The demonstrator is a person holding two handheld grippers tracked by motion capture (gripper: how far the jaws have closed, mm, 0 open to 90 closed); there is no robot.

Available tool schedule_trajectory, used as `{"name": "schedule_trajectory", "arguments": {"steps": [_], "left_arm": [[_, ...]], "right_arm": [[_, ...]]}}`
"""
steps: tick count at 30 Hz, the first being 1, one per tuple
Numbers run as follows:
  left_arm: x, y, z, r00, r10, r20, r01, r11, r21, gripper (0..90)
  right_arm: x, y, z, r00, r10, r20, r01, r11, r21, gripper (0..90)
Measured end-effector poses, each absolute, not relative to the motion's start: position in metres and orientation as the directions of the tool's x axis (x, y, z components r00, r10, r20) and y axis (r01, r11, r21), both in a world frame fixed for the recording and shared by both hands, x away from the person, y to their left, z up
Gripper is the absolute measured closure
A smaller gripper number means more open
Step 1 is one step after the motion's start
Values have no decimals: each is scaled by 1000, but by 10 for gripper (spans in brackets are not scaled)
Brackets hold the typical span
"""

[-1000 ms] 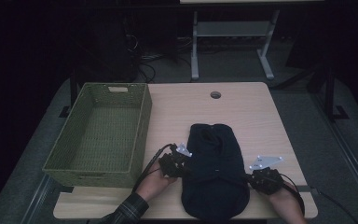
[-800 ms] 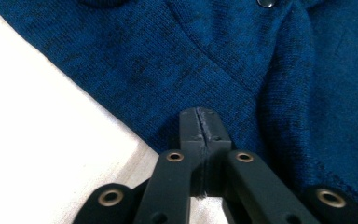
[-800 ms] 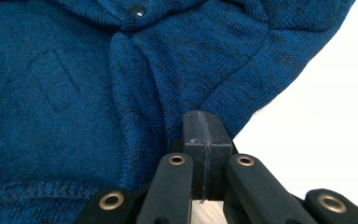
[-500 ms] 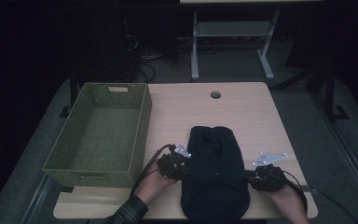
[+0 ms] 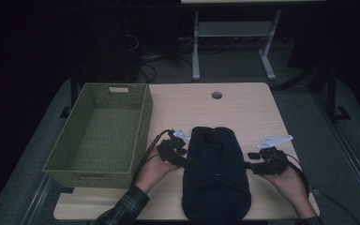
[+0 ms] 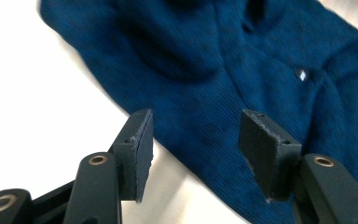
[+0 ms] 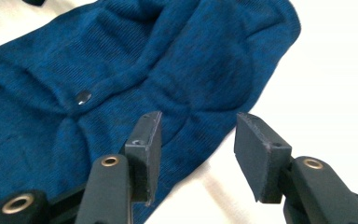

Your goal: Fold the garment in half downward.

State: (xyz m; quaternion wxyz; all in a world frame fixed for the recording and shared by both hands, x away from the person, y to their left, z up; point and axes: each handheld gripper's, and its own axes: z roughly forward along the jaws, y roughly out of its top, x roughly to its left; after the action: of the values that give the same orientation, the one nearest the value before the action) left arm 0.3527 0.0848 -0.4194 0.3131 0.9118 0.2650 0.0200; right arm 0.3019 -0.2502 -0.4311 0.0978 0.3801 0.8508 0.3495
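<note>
A dark blue knitted garment (image 5: 217,173) lies folded on the table's near half, a small button (image 6: 301,73) on its front. My left gripper (image 5: 186,161) sits at its left edge, my right gripper (image 5: 248,159) at its right edge. In the left gripper view the jaws (image 6: 193,154) stand apart just above the garment's (image 6: 242,60) edge, pressing on nothing. The right gripper view shows the same: open jaws (image 7: 196,156) over the cloth's (image 7: 144,60) edge and bare table. Both pairs of jaws have just been opening, with only loose cloth lying under them.
A green woven basket (image 5: 143,122) stands empty at the left of the light wooden table (image 5: 243,108), close to my left hand. A cable hole (image 5: 216,95) is near the far edge. Beyond the table stand a white frame and cables on the dark floor.
Both hands have shifted a little farther from the table's near edge beside the garment. The garment has stayed where it was.
</note>
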Motion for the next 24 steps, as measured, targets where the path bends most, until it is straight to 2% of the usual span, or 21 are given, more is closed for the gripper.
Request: {"name": "schedule_trajectory", "arguments": {"steps": [15, 24], "left_arm": [[404, 77, -395, 804, 591, -72, 497, -600, 627, 417], [437, 68, -402, 790, 611, -56, 511, -604, 611, 399]], "right_arm": [[354, -244, -414, -698, 709, 96, 563, 462, 685, 465], [384, -235, -408, -698, 709, 96, 554, 450, 701, 452]]}}
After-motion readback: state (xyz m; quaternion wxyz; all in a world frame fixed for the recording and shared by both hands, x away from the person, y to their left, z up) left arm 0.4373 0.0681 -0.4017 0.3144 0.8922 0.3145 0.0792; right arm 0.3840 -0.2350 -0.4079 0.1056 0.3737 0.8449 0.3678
